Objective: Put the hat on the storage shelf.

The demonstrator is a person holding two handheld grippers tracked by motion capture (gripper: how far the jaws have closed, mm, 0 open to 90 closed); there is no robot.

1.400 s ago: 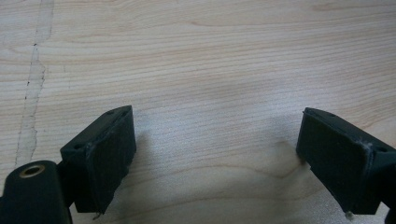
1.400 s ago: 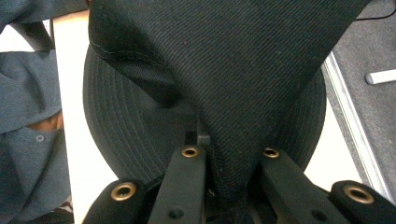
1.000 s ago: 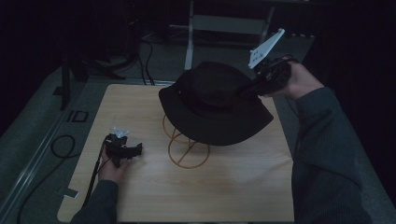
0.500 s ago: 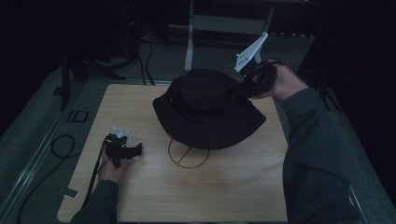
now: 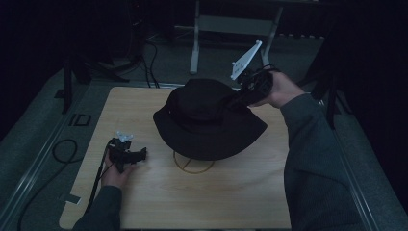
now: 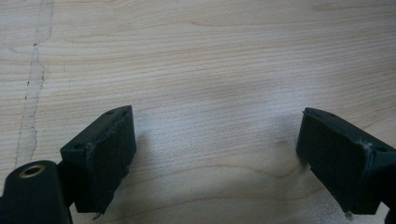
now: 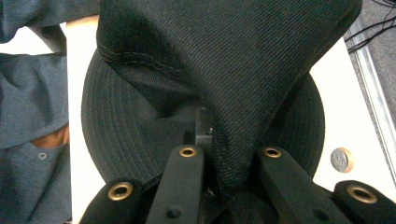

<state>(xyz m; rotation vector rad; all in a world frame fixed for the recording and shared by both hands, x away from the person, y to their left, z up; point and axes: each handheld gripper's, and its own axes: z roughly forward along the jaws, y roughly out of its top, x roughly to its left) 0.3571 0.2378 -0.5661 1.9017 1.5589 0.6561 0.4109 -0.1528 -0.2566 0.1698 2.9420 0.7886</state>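
**Black hat held by the crown above a wire stand**

In the high view, a black brimmed hat (image 5: 209, 126) is seen at the centre of the frame, over a light wooden table (image 5: 240, 202). The hat is gripped at the right side of its crown by the right gripper (image 5: 240, 99), which enters from the upper right of the frame in the person's right hand (image 5: 278, 90); a grey three-cornered plate (image 5: 246, 60) is carried on top of it. In the right gripper view, the jaws are shown closed narrowly on a pinched fold of the hat's fabric (image 7: 233, 154) at the lower centre of the frame, with the ribbed brim spread out behind. Below the hat, at the lower centre of the high view, the ring base of a thin wire stand (image 5: 193, 163) is partly covered by the brim; whether the hat touches the stand cannot be told.

The left gripper (image 5: 126, 156) is held on the table at the lower left of the high view, well apart from the hat. In the left gripper view (image 6: 217, 158), its jaws are seen set wide, with bare wood grain between them and nothing held.
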